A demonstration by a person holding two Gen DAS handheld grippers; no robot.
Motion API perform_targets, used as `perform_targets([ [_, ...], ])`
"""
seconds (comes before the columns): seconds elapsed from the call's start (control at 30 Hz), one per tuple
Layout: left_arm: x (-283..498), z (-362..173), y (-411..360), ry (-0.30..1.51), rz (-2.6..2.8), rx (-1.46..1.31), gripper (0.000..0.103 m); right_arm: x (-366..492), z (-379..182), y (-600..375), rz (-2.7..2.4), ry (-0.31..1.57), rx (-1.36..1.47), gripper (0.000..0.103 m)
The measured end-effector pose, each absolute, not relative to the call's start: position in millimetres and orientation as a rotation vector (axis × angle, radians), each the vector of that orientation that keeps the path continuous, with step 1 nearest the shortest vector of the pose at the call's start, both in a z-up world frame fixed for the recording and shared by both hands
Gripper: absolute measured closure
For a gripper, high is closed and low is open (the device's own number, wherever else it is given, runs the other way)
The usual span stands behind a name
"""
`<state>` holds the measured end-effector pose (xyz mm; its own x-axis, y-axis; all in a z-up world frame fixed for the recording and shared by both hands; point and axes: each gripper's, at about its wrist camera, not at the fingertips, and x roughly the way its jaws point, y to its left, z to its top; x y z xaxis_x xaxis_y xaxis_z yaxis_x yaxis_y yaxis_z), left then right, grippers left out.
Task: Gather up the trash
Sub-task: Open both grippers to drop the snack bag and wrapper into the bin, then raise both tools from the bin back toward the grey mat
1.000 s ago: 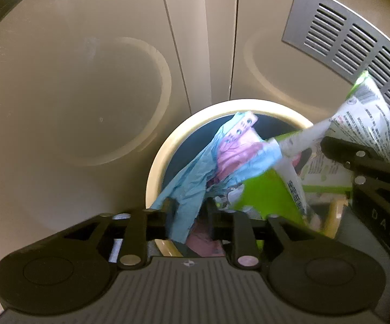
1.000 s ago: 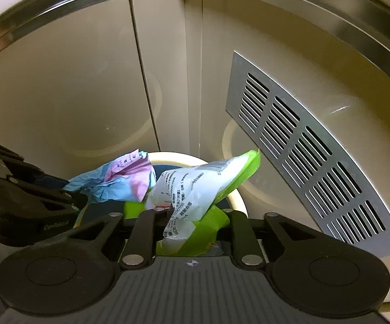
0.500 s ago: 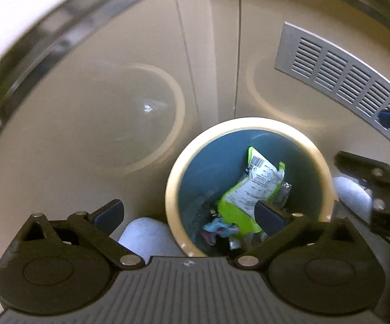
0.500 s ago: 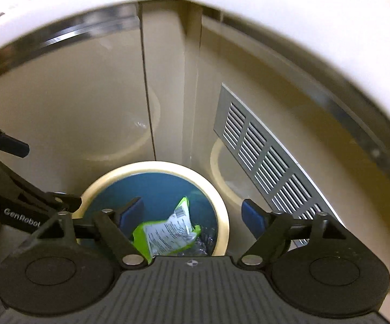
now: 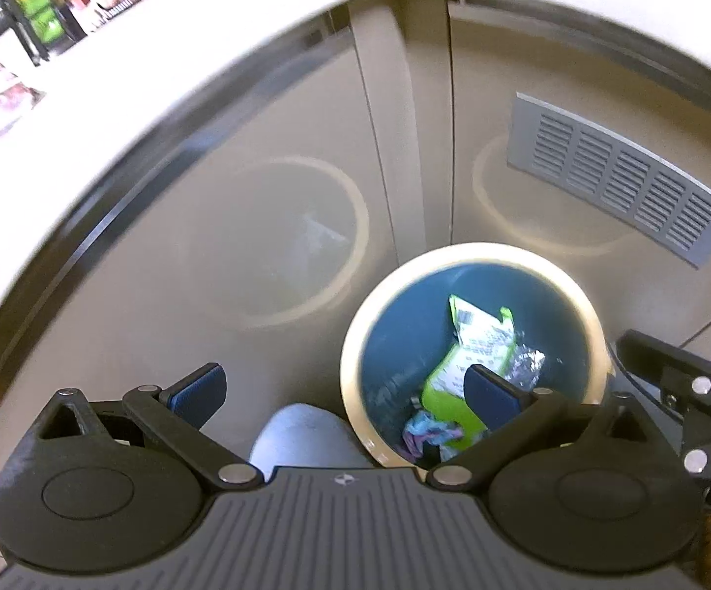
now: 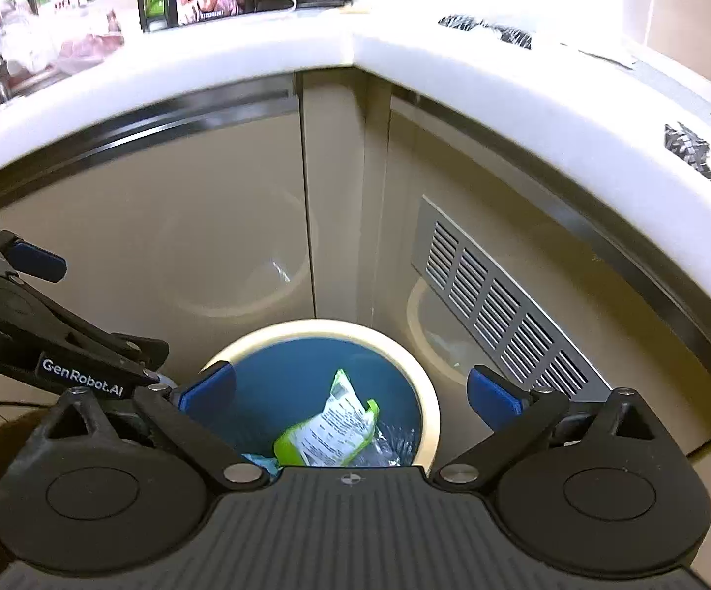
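The left gripper [image 5: 344, 391] hangs wide apart and empty above a round, cream-rimmed bin [image 5: 473, 253] with a smooth blue interior. Inside lie a crinkled green-and-white wrapper [image 5: 473, 349] (printed, glossy) and a blue-pink scrap [image 5: 427, 432]. The right gripper [image 6: 350, 388] is likewise spread wide, holding nothing.

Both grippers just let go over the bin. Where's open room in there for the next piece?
Bare blue wall and floor on the far and left side of the bin. The near right is crowded: green wrapper, clear plastic and blue wrapper are piled there.
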<state>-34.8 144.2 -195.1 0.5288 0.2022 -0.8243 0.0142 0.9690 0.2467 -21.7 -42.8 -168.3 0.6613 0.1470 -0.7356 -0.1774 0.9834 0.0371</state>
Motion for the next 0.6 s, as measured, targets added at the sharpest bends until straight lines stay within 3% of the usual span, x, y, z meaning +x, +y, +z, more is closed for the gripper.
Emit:
perform_targets([
  [0.6,-55,-136,144,0.884,0.113,0.222,0.000,-57,-132,-50,0.171,0.665,-0.085,0.000],
])
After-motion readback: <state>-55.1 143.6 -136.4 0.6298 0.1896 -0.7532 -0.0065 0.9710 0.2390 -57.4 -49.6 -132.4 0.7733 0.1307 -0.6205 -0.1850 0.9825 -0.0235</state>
